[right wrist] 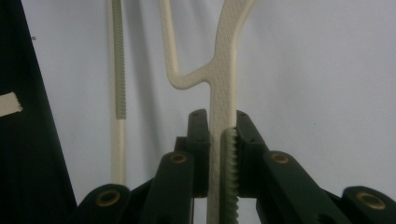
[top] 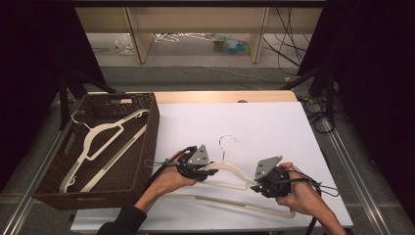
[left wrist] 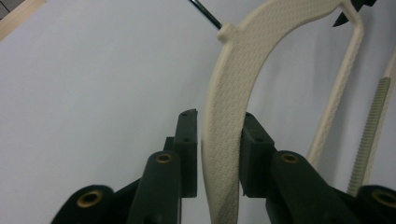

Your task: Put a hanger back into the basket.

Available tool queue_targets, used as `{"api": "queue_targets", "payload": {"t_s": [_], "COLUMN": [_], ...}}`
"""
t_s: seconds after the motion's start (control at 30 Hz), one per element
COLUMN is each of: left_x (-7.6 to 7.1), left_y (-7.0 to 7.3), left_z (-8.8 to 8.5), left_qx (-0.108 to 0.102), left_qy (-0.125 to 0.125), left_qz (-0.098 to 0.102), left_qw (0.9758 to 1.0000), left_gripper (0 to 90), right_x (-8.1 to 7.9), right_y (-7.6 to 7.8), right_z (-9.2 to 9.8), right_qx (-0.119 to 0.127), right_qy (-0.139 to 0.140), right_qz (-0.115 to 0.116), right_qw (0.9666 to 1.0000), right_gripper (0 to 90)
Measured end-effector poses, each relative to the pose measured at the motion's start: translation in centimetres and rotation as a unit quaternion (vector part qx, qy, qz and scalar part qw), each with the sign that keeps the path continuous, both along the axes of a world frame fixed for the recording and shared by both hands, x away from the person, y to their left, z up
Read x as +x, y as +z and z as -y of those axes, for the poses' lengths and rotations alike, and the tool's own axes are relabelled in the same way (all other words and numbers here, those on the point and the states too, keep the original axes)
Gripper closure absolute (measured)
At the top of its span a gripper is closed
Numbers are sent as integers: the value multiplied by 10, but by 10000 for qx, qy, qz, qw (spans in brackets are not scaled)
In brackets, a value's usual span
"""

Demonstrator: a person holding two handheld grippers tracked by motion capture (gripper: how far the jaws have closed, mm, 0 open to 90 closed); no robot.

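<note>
Holding a cream hanger between them, both grippers sit low over the white table. The left gripper has its jaws around the hanger's left shoulder; in the left gripper view 1 pad touches the plastic while a thin gap shows at the other. The right gripper is clamped tight on the right shoulder, seen pinched between its pads in the right gripper view. The metal hook rises just beyond the left gripper. Farther left of that gripper, a brown wicker basket holds 1 more hanger.
</note>
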State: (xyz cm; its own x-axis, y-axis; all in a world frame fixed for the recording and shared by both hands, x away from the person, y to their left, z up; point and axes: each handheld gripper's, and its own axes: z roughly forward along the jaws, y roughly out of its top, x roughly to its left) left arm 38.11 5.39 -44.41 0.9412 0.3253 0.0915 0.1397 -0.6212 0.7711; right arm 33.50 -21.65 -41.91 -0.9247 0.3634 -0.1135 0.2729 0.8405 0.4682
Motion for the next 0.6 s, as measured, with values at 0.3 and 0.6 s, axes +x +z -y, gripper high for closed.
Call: {"api": "queue_targets", "payload": {"t_s": [0.3,0.6], "left_x": [2,-2], "left_y": [11,19], "left_z": [-6,-8], "left_qx": [-267,-212], "left_qy": [-74,-266], "left_qz": [-221,-322], "left_qw": [9994,9989], "left_gripper": [707,740], "right_x": [3,3], "right_y": [-4,-3], "right_z": [2,3], "right_qx": [33,70], "right_qy": [63,145], "right_qz": [34,150], "right_qw": [10000,9998], "right_gripper": [803,802]}}
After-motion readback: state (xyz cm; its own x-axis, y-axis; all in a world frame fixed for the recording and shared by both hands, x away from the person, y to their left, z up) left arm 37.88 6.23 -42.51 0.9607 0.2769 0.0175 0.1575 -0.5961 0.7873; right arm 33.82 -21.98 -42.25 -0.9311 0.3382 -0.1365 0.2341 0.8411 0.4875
